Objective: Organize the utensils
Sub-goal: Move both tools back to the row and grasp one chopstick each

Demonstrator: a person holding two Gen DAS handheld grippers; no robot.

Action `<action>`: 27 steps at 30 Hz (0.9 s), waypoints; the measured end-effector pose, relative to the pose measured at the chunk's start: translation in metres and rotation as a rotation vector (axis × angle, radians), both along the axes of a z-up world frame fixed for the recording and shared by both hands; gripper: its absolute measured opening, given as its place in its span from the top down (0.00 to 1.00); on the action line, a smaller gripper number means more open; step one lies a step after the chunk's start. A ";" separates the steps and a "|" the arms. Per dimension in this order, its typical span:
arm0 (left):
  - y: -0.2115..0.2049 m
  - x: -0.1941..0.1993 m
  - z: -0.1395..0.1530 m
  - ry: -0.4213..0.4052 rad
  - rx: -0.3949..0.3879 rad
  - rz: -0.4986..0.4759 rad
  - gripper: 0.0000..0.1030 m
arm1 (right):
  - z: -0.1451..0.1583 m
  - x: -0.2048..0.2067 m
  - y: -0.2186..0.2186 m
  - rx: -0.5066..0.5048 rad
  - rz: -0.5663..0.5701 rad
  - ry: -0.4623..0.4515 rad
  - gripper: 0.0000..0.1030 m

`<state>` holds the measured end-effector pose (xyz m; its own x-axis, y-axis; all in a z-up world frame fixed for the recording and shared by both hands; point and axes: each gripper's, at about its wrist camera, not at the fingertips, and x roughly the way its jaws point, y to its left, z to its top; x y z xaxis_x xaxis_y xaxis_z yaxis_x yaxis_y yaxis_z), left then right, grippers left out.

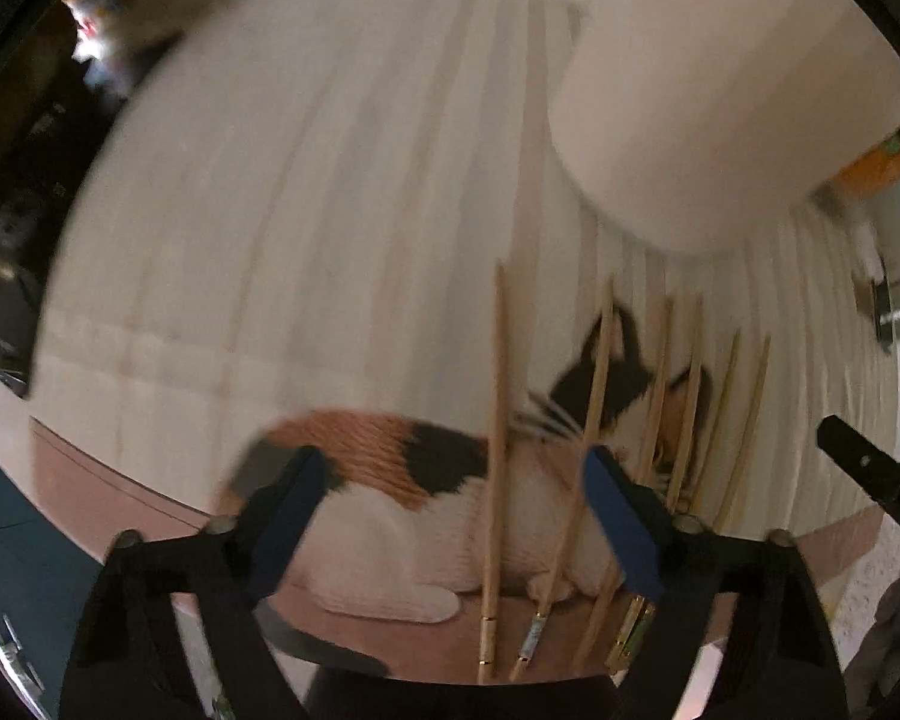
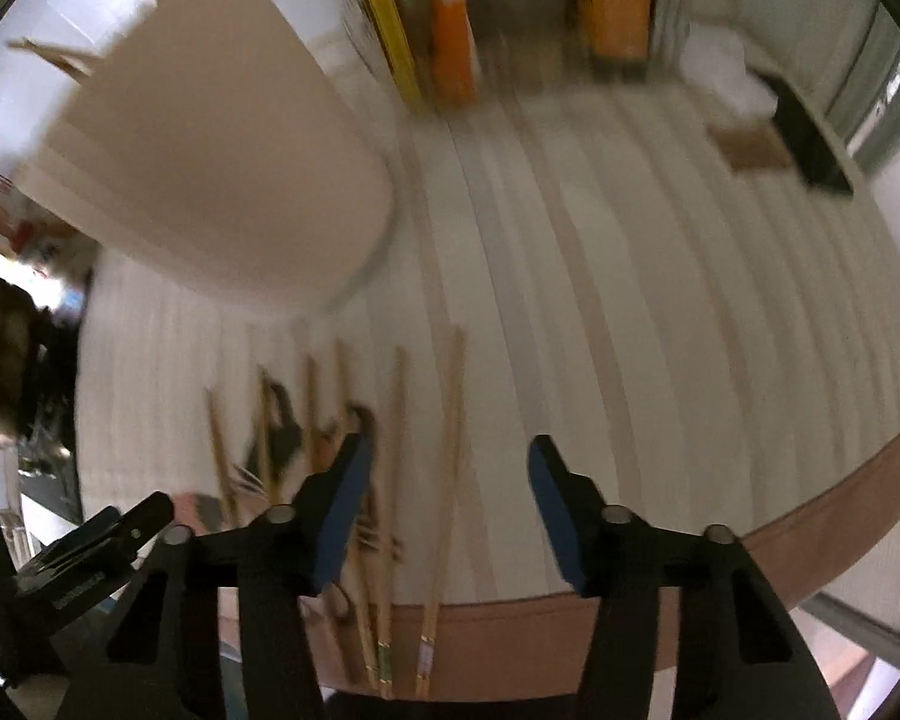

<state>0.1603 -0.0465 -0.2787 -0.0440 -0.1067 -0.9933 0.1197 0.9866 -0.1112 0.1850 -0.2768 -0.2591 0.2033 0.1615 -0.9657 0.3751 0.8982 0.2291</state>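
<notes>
A white striped placemat (image 1: 330,210) with a cat design (image 1: 402,480) is spread across both views. A pale cup (image 2: 222,168) is seen at ten o'clock in the right view. Wooden chopsticks (image 1: 495,450) are laid in a loose row on the mat, at six o'clock. The left gripper (image 1: 450,516) is held parted above two of them, clasping nothing. The right gripper (image 2: 444,510) is likewise parted over one pair, unclenched.
</notes>
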 end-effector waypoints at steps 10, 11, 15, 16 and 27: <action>-0.024 -0.016 -0.031 0.002 0.066 -0.080 0.92 | -0.047 -0.006 0.021 -0.002 0.053 0.097 0.64; -0.025 -0.016 -0.032 -0.003 0.069 -0.091 0.95 | -0.049 -0.006 0.026 -0.009 0.069 0.104 0.67; -0.029 -0.020 -0.032 -0.021 0.098 -0.137 0.96 | -0.056 -0.010 0.043 -0.093 0.138 0.115 0.92; -0.032 -0.016 -0.031 -0.023 0.101 -0.145 0.96 | -0.057 -0.012 0.044 -0.106 0.141 0.117 0.92; -0.039 0.008 -0.030 -0.108 0.142 -0.123 0.96 | -0.072 -0.017 0.022 -0.162 0.190 0.163 0.93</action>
<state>0.1685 -0.0855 -0.3083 0.0591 0.0343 -0.9977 0.2439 0.9686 0.0477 0.1679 -0.2549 -0.3316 0.0239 0.0230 -0.9994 0.2172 0.9757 0.0277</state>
